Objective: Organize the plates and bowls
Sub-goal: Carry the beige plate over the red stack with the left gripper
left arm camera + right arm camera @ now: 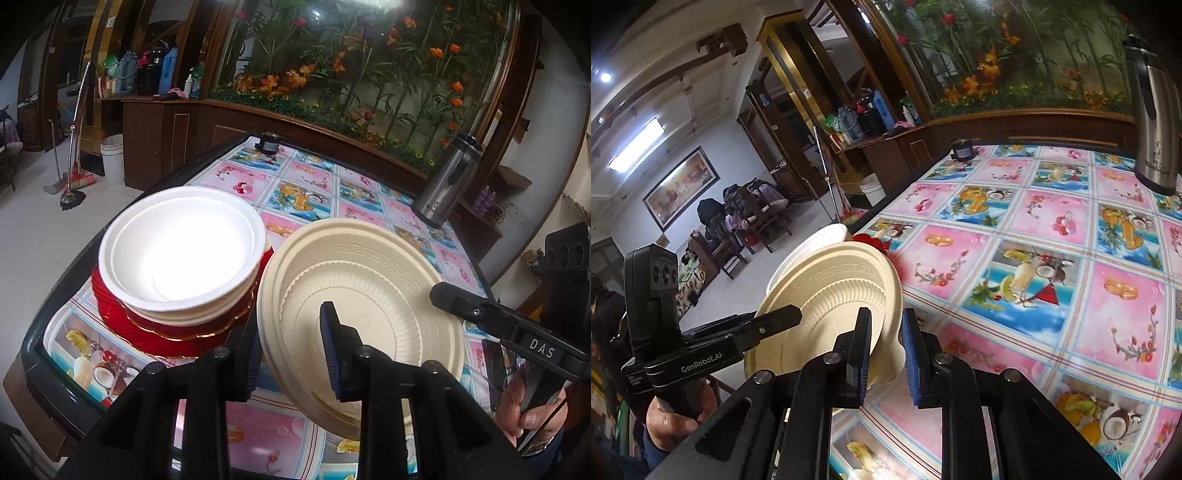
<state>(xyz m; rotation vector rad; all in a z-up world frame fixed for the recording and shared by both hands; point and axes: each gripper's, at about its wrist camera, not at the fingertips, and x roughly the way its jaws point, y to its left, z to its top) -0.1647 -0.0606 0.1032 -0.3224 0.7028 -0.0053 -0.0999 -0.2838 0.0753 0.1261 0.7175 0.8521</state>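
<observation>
Both grippers, left (291,347) and right (886,350), are clamping opposite rims of cream plates (362,295) above table (306,184).

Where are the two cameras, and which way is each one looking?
Left wrist: sits on the left gripper, looking down across the table at the cream plate and white bowls; the right gripper's arm and hand show.
Right wrist: sits on the right gripper, facing the room; the left gripper shows.
Both share the plate, the thermos.
</observation>
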